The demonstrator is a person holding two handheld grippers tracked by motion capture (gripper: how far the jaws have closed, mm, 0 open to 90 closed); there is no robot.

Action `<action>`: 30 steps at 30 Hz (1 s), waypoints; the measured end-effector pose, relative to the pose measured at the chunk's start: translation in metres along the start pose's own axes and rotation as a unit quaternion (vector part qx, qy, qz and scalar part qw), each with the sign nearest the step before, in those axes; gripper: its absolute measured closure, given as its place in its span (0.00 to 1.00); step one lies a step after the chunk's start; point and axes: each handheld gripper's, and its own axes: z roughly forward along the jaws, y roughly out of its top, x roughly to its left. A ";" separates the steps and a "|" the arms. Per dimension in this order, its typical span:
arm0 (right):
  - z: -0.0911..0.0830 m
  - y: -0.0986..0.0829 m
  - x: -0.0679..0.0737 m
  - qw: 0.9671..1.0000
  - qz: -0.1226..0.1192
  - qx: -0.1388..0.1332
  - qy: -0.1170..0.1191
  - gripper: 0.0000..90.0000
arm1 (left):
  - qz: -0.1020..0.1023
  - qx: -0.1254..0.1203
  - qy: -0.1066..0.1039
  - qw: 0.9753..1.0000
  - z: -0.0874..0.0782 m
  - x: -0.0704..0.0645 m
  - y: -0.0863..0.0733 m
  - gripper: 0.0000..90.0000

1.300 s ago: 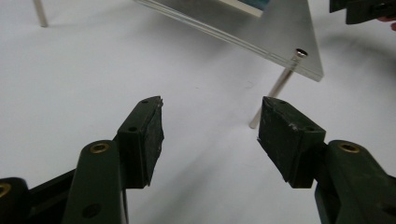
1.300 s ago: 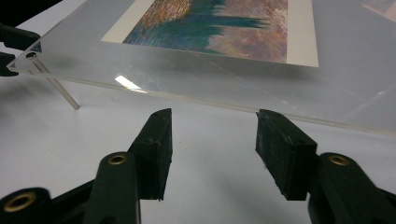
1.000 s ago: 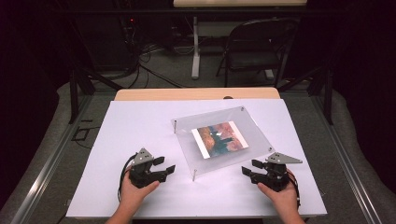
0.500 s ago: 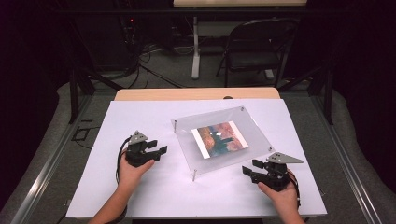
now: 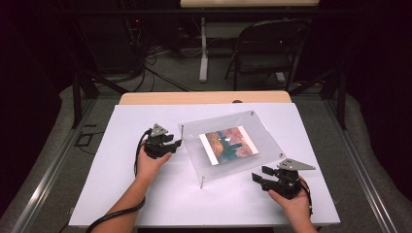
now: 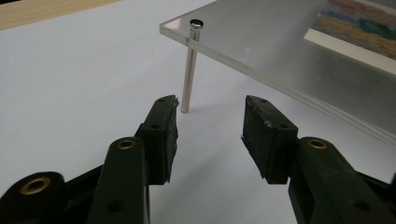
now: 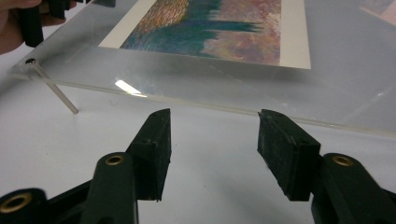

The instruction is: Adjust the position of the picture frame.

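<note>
Not much has been done yet, by the look of it. Starting at the left: the left gripper (image 5: 176, 143) is held with its jaws apart and nothing between them, and the corner standoff pin (image 6: 191, 65) of the clear acrylic frame (image 5: 265, 141) is seen just ahead of it, slightly toward its left-hand jaw. The pin is not touched yet; a small gap can be made out between the jaw tip and the pin's foot. The frame itself is propped on its thin metal pins above the white tabletop (image 5: 121, 160), tilted up at the far side, with a painted print (image 5: 229, 144) sandwiched in the middle.

Moving over, the right gripper (image 5: 259, 177) is parked in front of the frame's near edge, jaws also spread wide and empty. From its own view the plate edge is seen just beyond and above the jaw tips, with another pin (image 7: 53, 90) off to its left.

So no grasp has been made on either side. Everything is judged to be still ahead: closing on the pin or plate, then whatever dismantling or lifting is wanted.
</note>
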 end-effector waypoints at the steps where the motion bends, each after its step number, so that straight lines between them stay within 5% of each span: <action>1: 0.000 0.000 0.000 1.000 0.000 0.000 0.000 0.51 | 0.000 0.000 0.000 1.000 0.000 0.000 0.000 0.61; 8: 0.002 0.001 0.005 1.000 -0.002 0.003 0.009 0.52 | 0.014 0.006 0.018 1.000 0.019 0.005 0.004 0.65; 18: -0.003 -0.002 0.002 1.000 0.008 -0.001 0.007 0.53 | 0.024 0.016 0.017 0.999 0.039 0.006 0.012 0.84; 26: -0.010 -0.006 0.001 1.000 0.014 -0.005 0.000 0.53 | 0.015 0.023 0.021 0.999 0.045 0.007 0.015 0.93; 30: -0.012 -0.008 0.002 1.000 0.013 -0.002 -0.001 0.54 | -0.001 0.018 0.000 1.000 0.044 0.012 0.013 0.93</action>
